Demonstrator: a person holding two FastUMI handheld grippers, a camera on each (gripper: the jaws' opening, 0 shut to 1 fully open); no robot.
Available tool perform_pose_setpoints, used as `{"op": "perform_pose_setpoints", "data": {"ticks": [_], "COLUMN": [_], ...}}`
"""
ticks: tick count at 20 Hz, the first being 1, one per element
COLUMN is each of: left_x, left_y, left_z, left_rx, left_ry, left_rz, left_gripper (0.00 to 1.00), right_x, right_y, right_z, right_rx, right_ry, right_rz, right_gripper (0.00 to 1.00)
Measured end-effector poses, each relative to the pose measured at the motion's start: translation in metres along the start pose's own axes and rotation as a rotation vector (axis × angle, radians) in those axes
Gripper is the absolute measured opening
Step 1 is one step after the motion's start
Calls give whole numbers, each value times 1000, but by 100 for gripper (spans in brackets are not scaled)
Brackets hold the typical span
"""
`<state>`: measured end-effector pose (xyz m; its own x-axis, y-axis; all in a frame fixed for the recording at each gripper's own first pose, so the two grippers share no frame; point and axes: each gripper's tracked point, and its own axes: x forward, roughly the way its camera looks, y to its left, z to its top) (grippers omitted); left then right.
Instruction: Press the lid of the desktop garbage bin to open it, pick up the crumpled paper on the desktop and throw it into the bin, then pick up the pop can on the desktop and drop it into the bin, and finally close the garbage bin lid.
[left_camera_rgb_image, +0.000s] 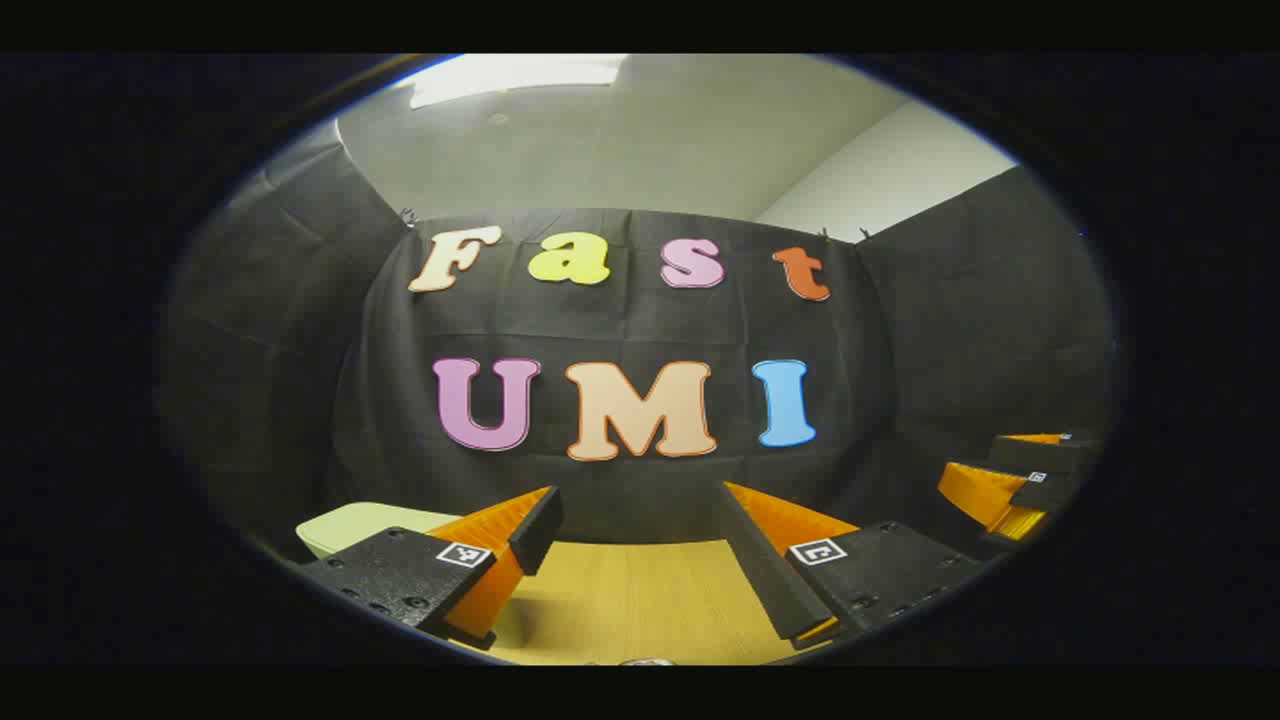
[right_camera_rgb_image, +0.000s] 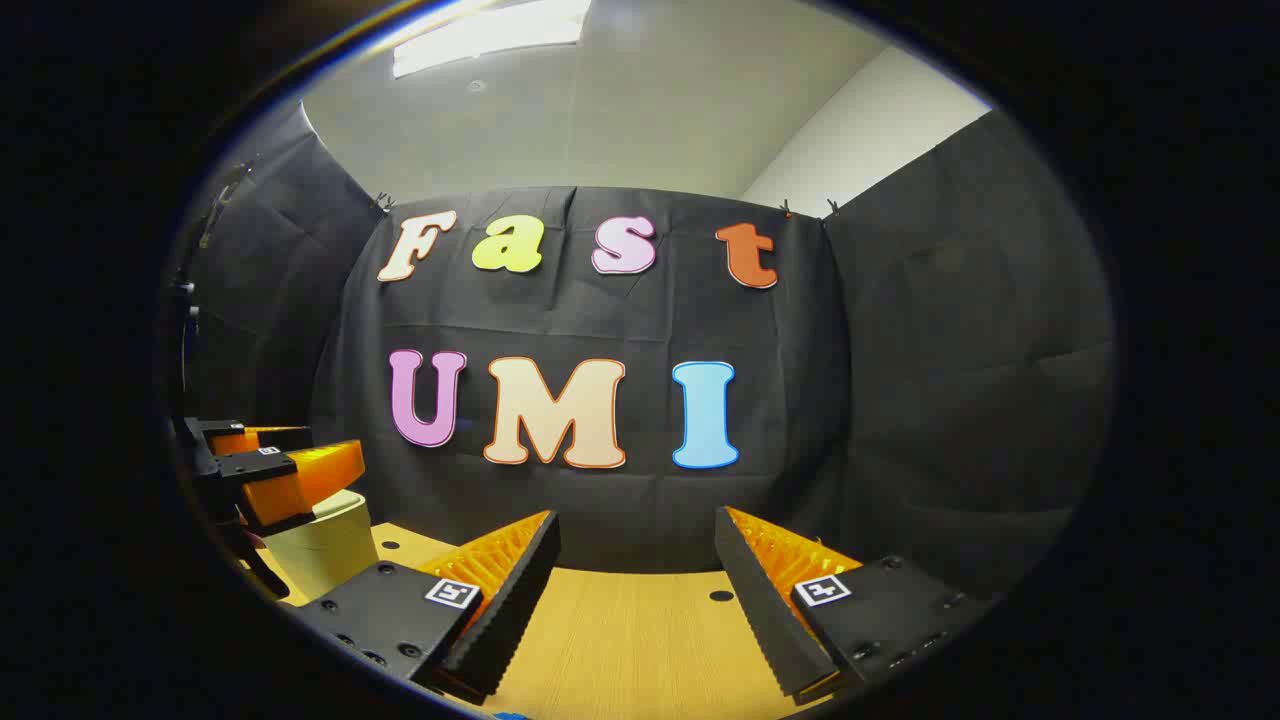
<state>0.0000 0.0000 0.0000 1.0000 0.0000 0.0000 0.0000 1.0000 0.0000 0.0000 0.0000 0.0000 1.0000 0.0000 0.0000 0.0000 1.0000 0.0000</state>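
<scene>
In the left gripper view my left gripper (left_camera_rgb_image: 635, 530) hangs open over the wooden table (left_camera_rgb_image: 630, 600) with nothing between its fingers. The pale green bin (left_camera_rgb_image: 350, 522) sits just behind its left finger, lid down as far as I can tell. In the right gripper view my right gripper (right_camera_rgb_image: 635, 560) is open and empty above the table (right_camera_rgb_image: 630, 640). There the bin (right_camera_rgb_image: 325, 552) stands at the far left, with the left gripper (right_camera_rgb_image: 300, 455) just above and in front of it. The right gripper (left_camera_rgb_image: 1000, 468) also shows at the far right of the left gripper view. A small pale sliver (left_camera_rgb_image: 645, 661) at the bottom edge is too cut off to identify.
The black cloth wall closes off the back and both sides of the table. Small dark holes (right_camera_rgb_image: 721, 595) dot the tabletop near the wall. A tiny blue scrap (right_camera_rgb_image: 510, 715) peeks in at the lower rim of the right gripper view.
</scene>
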Motion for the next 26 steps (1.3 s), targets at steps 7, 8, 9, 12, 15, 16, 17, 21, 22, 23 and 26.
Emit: {"op": "perform_pose_setpoints", "data": {"ticks": [7, 8, 9, 12, 15, 16, 17, 21, 22, 23, 26], "left_x": [6, 6, 5, 6, 5, 4, 5, 4, 4, 4, 2], "left_y": [-13, -16, -17, -22, -23, -23, -23, -18, -17, -17, -15], "left_z": [-1, 0, 1, 0, 1, -1, -2, -7, -9, -10, -8], "left_rx": [7, 9, 11, 21, 19, 18, 17, 17, 14, 14, 23], "left_ry": [16, 14, 9, 3, 2, 3, 6, 17, 26, 30, 27], "left_rz": [-38, -45, -50, -62, -67, -68, -66, -52, -49, -47, -37], "left_gripper": [92, 92, 92, 92, 92, 92, 92, 93, 93, 93, 92], "right_x": [-7, -8, -8, -8, -6, -6, -6, -6, -6, -5, -2], "right_y": [-16, -17, -17, -15, -11, -9, -8, -6, -5, -3, 2], "right_z": [5, 5, 8, 9, 9, 8, 8, 6, 5, 6, 4], "right_rx": [-3, 2, 5, -7, -17, -18, -20, -15, -11, -8, -3], "right_ry": [-17, -18, -22, -33, -30, -29, -29, -32, -34, -36, -42], "right_rz": [-45, -50, -52, -53, -46, -42, -39, -37, -32, -28, -11], "right_gripper": [98, 98, 98, 98, 98, 98, 98, 98, 98, 98, 98]}}
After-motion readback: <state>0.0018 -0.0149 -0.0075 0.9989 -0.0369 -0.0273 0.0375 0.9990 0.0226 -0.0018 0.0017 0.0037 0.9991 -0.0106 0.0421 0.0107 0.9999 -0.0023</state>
